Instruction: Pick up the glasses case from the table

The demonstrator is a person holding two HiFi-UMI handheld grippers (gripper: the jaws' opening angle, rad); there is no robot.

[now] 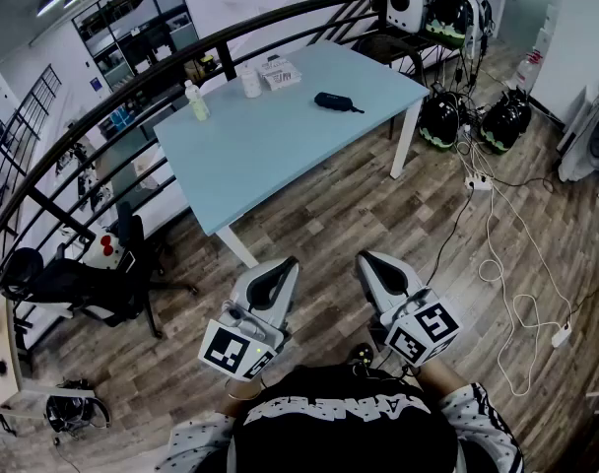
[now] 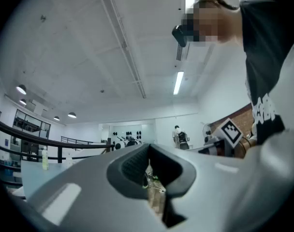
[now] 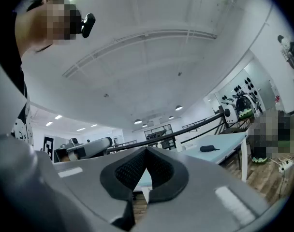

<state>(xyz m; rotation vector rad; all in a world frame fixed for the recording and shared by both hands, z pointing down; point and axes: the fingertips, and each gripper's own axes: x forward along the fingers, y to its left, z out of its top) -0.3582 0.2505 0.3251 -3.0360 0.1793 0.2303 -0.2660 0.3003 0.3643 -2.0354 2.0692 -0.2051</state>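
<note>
Presently, the left tool (image 1: 283,267) and the right tool (image 1: 371,262) are being held closed and empty close to the person (image 1: 344,427), well apart from the glasses case (image 1: 337,101) lying far across the worktop (image 1: 270,156) — one tool's jaws should probably be being spread during the approach.

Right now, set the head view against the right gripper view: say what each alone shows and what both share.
Head view only: the chair and the cube on the right gripper. Right gripper view only: the ceiling lights and the head camera. Both: the table, the case lying on it, the left gripper and the right gripper, both shut and short of the table.
</note>
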